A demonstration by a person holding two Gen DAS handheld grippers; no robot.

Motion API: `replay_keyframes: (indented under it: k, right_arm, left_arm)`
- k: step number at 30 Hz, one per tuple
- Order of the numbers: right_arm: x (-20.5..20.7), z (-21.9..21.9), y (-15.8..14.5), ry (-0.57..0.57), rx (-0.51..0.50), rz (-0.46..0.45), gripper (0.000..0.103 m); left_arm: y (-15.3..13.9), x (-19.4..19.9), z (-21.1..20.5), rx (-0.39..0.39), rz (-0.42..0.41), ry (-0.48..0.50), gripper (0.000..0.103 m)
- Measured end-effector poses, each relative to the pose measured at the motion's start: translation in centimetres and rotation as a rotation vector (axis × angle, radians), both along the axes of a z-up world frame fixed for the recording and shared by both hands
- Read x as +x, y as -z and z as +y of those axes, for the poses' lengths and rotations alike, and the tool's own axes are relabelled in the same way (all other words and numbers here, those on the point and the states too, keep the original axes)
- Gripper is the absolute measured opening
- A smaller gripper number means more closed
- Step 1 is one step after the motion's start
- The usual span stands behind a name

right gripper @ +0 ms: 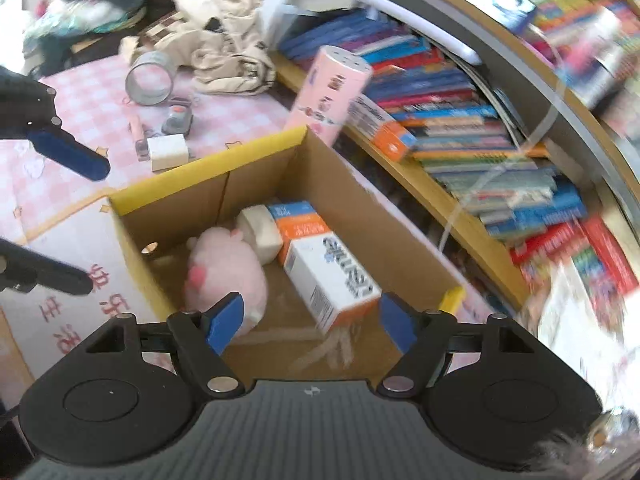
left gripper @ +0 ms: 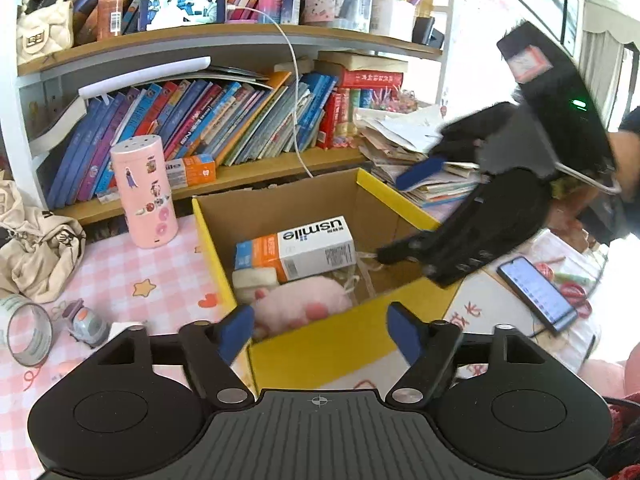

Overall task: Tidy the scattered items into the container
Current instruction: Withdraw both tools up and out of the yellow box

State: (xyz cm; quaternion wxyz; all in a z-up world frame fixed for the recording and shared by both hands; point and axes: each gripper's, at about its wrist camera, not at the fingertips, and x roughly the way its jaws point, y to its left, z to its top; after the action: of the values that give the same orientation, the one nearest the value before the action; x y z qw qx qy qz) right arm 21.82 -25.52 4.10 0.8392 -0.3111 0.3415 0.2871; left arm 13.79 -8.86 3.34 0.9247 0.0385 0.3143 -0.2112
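In the yellow-rimmed cardboard box (left gripper: 224,248): "usmile" carton (left gripper: 304,250), pink plush (left gripper: 304,304), white block (left gripper: 256,278). Left claw (left gripper: 322,330) and right claw (right gripper: 310,322) both released, empty, above it. Only left view shows phone (left gripper: 538,290); only right view shows white charger (right gripper: 167,152) on counter (right gripper: 92,96).

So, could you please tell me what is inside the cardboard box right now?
Inside the cardboard box lie a usmile carton, a pink plush toy and a cream block. The floor beneath them is hidden.
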Motion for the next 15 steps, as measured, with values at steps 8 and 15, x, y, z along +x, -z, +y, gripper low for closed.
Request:
replay_keyframes:
  k: [8, 15]
  right_arm:
    - [-6.4, -0.5, 1.2, 0.207, 0.108, 0.074, 0.077]
    - [-10.2, -0.1, 3.6, 0.422, 0.206, 0.156, 0.077]
  left_arm:
    - [0.8, -3.0, 3.4, 0.017, 0.023, 0.013, 0.081]
    - [2.4, -5.6, 6.4, 0.049, 0.05, -0.039, 0.085]
